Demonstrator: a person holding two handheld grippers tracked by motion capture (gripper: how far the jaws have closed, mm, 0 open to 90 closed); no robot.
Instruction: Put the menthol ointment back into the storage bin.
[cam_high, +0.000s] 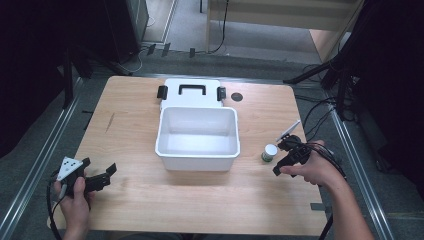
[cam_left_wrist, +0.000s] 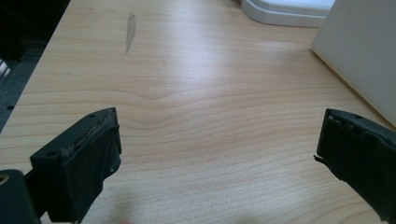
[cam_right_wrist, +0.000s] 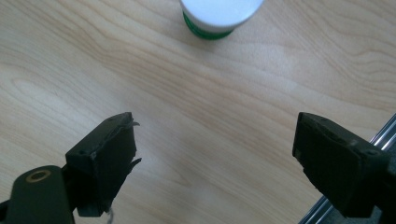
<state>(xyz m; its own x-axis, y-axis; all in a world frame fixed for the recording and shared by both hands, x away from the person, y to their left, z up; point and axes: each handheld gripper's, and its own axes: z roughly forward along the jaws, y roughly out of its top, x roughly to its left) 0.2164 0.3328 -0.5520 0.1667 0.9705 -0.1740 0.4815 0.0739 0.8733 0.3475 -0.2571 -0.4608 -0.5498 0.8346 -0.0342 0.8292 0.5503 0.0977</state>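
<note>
A white plastic box (cam_high: 198, 136) stands open in the middle of the wooden table (cam_high: 140, 195), its lid (cam_high: 192, 92) with a black handle lying just behind it. A small green jar with a white cap (cam_high: 269, 152) stands right of the box, also seen at the top of the right gripper view (cam_right_wrist: 219, 16). My right gripper (cam_high: 283, 158) hovers just right of the jar, open and empty (cam_right_wrist: 215, 154). My left gripper (cam_high: 99, 171) is near the front left of the table, open and empty (cam_left_wrist: 219, 149), with the box wall (cam_left_wrist: 359, 46) to its right.
A white pen-like stick (cam_high: 288, 131) lies behind the jar. A dark round mark (cam_high: 237, 97) sits on the table right of the lid. Metal rails (cam_high: 357, 170) run along both sides of the table. Cables (cam_high: 320, 112) trail on the floor at the right.
</note>
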